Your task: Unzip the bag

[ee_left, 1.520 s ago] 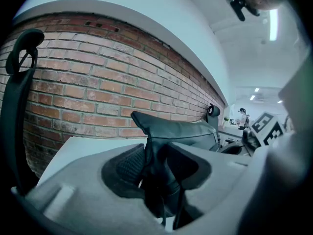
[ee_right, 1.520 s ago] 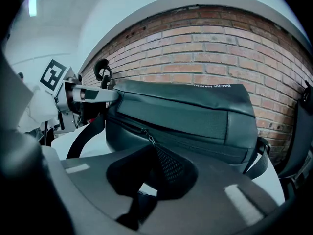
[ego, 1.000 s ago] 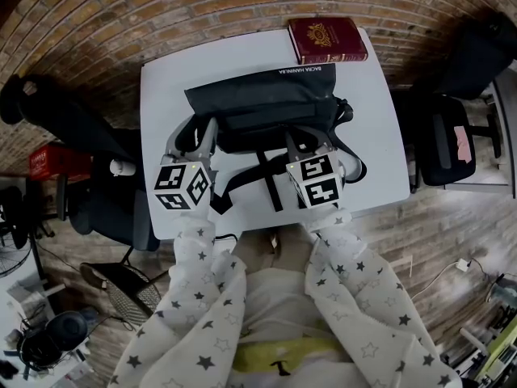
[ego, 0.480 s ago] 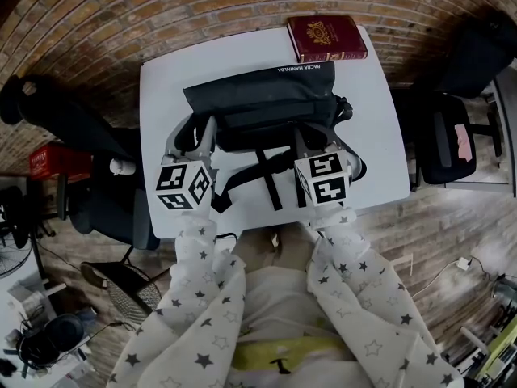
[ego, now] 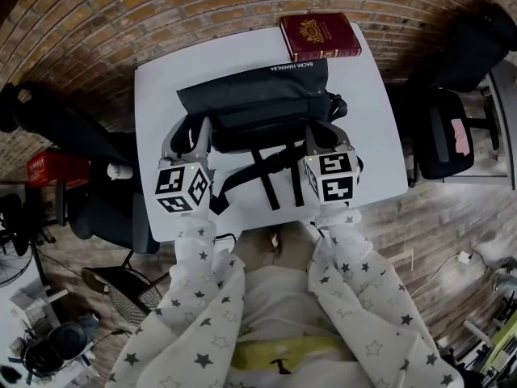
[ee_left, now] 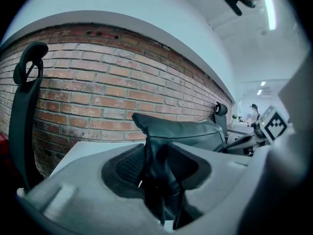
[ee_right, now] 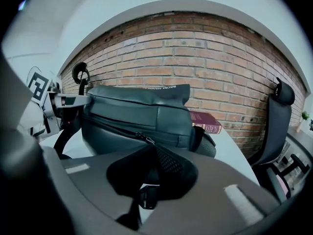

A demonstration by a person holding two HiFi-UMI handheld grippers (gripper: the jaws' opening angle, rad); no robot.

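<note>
A black bag [ego: 254, 95] lies on the white table [ego: 371, 111], its straps [ego: 271, 176] trailing toward me. My left gripper [ego: 190, 136] is at the bag's left end; in the left gripper view a fold of the bag [ee_left: 181, 131] is pinched between the pads of the left gripper [ee_left: 159, 170]. My right gripper [ego: 325, 140] is at the bag's right front. In the right gripper view the zipper line runs along the bag [ee_right: 137, 111] to the zipper pull [ee_right: 148, 142], which sits in the nearly closed right gripper [ee_right: 151, 155].
A dark red book [ego: 319, 36] lies at the table's far edge, just behind the bag. Black office chairs stand to the right [ego: 452, 128] and left [ego: 73, 136] of the table. A brick wall [ee_right: 205, 62] is behind.
My right gripper has moved to the right along the bag's front. The left gripper has stayed at the bag's left end.
</note>
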